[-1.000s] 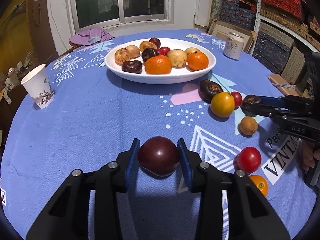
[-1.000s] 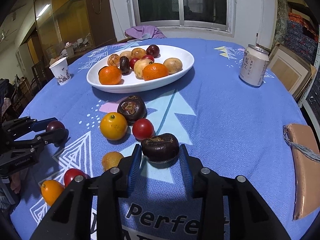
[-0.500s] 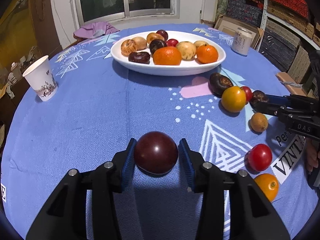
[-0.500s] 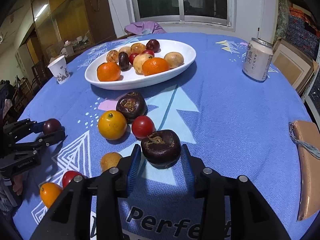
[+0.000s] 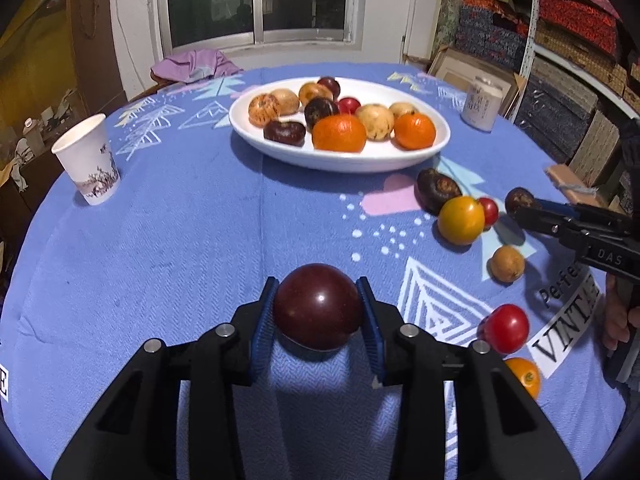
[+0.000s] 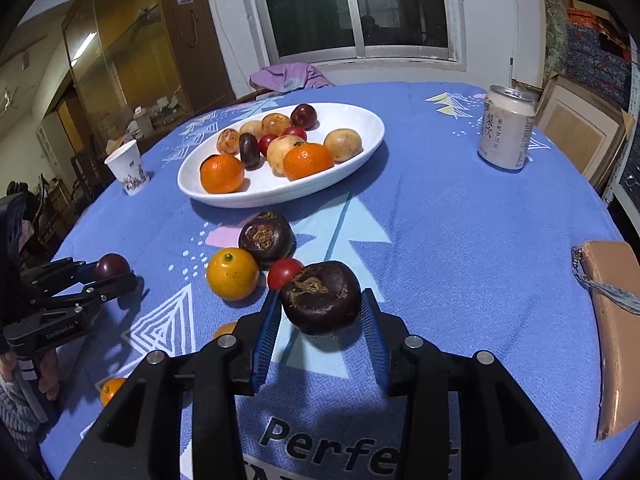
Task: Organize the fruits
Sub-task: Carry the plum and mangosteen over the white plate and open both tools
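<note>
My left gripper (image 5: 317,286) is closing on a dark red plum (image 5: 318,308); both blue pads press on it and a shadow lies beneath. My right gripper (image 6: 320,296) is closing on a dark brown wrinkled fruit (image 6: 320,300), held tilted just above the cloth. The white oval plate (image 5: 340,162) at the table's far side holds several oranges, brown and dark fruits. Loose on the cloth lie a yellow-orange fruit (image 5: 460,220), another dark brown fruit (image 5: 436,190), a small red tomato (image 5: 489,211), a small brown fruit (image 5: 507,264), a red tomato (image 5: 505,328) and an orange (image 5: 524,376).
A paper cup (image 5: 90,160) stands at the left, a drink can (image 5: 482,104) at the far right. A brown pouch (image 6: 612,320) lies at the right table edge. A purple cloth (image 5: 192,66) lies behind the plate. Shelves with boxes line the right wall.
The dark brown fruit has tipped up and risen a little off the cloth between the right pads. The plum stays between the left pads, also slightly higher.
</note>
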`<state>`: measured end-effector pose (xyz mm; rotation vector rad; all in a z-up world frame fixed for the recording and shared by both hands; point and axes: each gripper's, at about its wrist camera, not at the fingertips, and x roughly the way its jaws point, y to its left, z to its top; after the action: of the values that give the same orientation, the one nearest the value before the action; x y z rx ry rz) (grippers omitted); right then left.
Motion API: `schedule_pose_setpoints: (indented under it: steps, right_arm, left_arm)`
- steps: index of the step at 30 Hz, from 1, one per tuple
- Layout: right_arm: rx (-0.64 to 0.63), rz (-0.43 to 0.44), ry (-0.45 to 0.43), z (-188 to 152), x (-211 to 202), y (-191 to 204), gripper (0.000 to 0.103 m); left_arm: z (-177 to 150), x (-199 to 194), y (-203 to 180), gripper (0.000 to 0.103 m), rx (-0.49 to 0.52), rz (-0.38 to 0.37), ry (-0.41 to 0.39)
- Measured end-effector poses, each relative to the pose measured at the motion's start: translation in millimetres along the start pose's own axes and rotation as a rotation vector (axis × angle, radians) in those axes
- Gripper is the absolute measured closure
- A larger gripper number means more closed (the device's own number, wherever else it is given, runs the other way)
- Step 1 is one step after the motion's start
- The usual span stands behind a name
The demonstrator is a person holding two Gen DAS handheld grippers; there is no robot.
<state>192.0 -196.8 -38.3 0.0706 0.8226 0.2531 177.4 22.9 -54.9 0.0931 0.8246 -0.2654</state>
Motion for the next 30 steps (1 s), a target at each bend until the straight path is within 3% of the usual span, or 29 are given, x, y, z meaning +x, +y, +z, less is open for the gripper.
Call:
schedule_pose_setpoints:
  steps: [7, 12, 16, 20, 24, 30]
  right_arm:
    - [0.064, 0.075, -0.047, 18.9, -17.2, -6.4, 0.061]
    - [0.100, 0.103, -0.168, 76.0, -48.0, -10.6, 0.062]
    - [0.124, 0.138, -0.236, 126.5, -47.6, -8.3, 0.062]
    - [0.154, 0.158, -0.218, 158.0, -13.2, -5.7, 0.062]
    - [0.149, 0.134, -0.127, 177.6, 44.8, -1.6, 0.062]
    - [0.177, 0.131, -0.023, 180.4, 114.9, -6.6, 0.062]
  left_arm:
    - [43.5, -19.3, 11.6, 0.065, -0.051, 0.023, -0.071]
    - [113.5, -39.1, 14.1, 0.065, -0.076, 0.040, -0.183]
    - [151.6, -33.0, 10.5, 0.064, -0.085, 0.069, -0.232]
    - [169.1, 5.9, 18.1, 0.064, -0.121, 0.068, -0.189]
    - [172.0, 61.5, 29.8, 0.064, -0.150, 0.059, -0.099]
    - [162.8, 111.3, 41.3, 0.064, -0.176, 0.012, -0.019]
